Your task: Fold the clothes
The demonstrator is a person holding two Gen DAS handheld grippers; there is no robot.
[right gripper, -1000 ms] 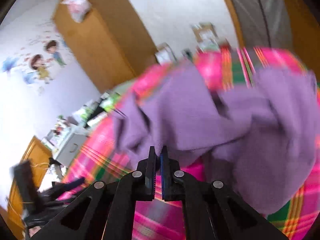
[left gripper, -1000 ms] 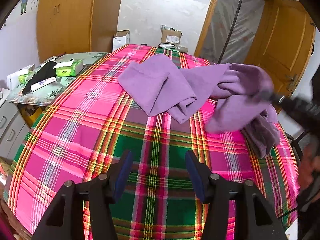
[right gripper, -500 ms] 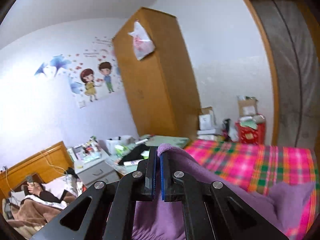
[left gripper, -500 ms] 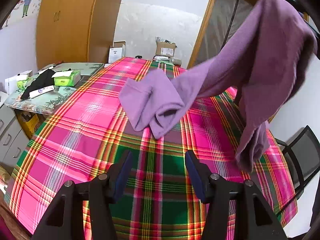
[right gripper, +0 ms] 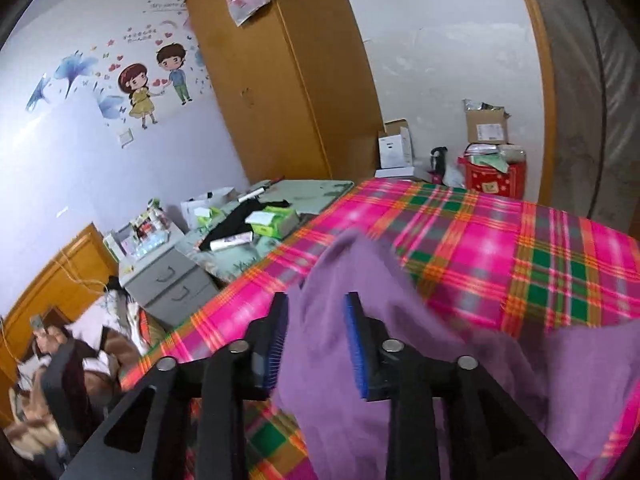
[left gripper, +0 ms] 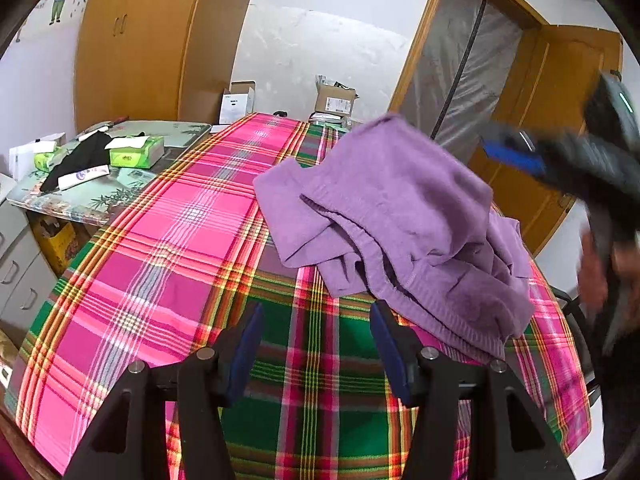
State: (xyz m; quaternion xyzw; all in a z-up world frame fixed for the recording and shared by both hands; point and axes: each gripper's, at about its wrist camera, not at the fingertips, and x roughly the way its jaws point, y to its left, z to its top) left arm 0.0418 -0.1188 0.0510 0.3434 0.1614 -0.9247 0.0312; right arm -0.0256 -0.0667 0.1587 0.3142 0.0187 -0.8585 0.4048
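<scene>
Letting go is the change: my right gripper (right gripper: 316,340) had its jaws pinched together on a fold of the purple garment (left gripper: 404,216) half a second ago, carrying it high over the table, and now those jaws are opening, with purple cloth showing between the blue pads but no longer pressed by them. The garment has come down and lies heaped on the plaid tablecloth (left gripper: 192,232), toward the right side, its ribbed hem nearest me and one flatter flap reaching toward the middle. In the left wrist view the right gripper is a blurred dark shape, above and to the right of the heap.

My left gripper (left gripper: 316,344) hovers low over the near edge of the cloth with its jaws wide apart and nothing between them, as it was a second ago.

I judge this a flip or re-lay rather than a finished fold: the garment is bunched and creased, so it needs spreading flat before any clean fold. The hem just beyond my left gripper looks like the handiest place to take hold next.

Counting, near to far: two grippers, one purple garment, one plaid tablecloth. On the side table (left gripper: 168,130) to the left, two green tissue packs (left gripper: 136,152) and one black cloth (left gripper: 76,158). Beyond the table's far end, two cardboard boxes (left gripper: 335,100), then one wooden wardrobe (left gripper: 152,40).
</scene>
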